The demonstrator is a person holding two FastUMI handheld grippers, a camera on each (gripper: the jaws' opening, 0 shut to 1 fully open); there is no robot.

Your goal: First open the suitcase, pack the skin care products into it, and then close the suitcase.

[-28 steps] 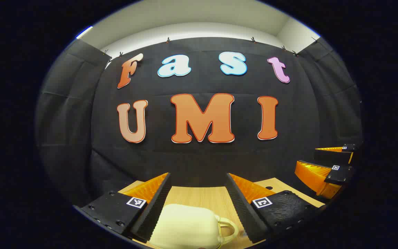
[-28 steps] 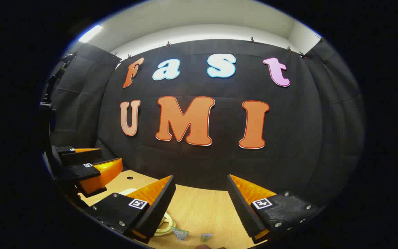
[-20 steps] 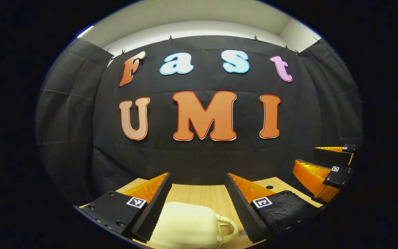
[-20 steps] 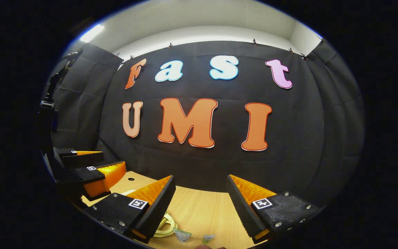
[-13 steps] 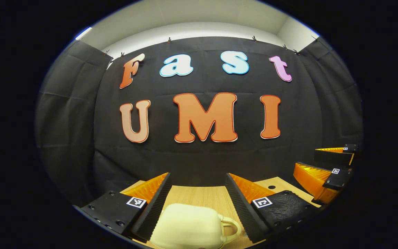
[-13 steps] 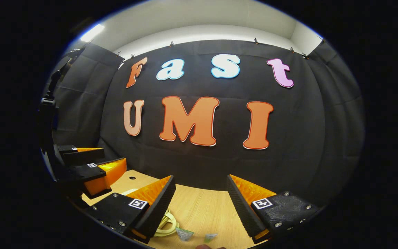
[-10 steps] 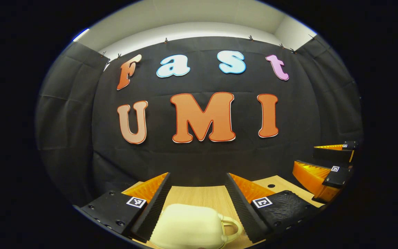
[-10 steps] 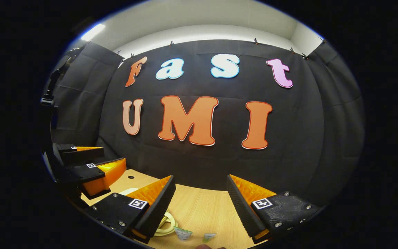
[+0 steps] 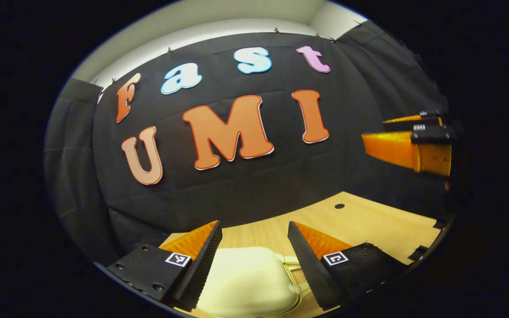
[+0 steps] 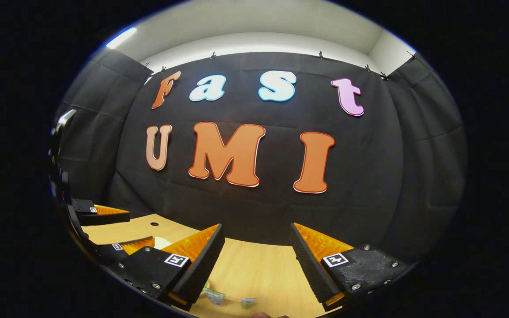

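Note:
A cream suitcase (image 9: 245, 282) lies shut on the wooden table (image 9: 369, 221), low in the left gripper view. Its handle (image 9: 290, 269) points right. My left gripper (image 9: 254, 225) hangs open over it, one finger on each side of the case; I cannot tell whether they touch it. In the right gripper view my right gripper (image 10: 256, 227) is open above the table with nothing between its fingers. Two small sachets (image 10: 214, 297) lie on the wood just below it. The left gripper (image 10: 124, 227) appears at the lower left there, and the right gripper (image 9: 407, 141) at the right of the left gripper view.
A small round hole (image 9: 339, 206) marks the table near the back. The black cloth wall (image 10: 254, 212) closes off the table's far edge. Bare wood stretches to the right of the suitcase.
The left gripper has tilted and dropped closer over the suitcase, so its view is now rolled. The right gripper has shifted slightly; the sachets sit a little further left under it.

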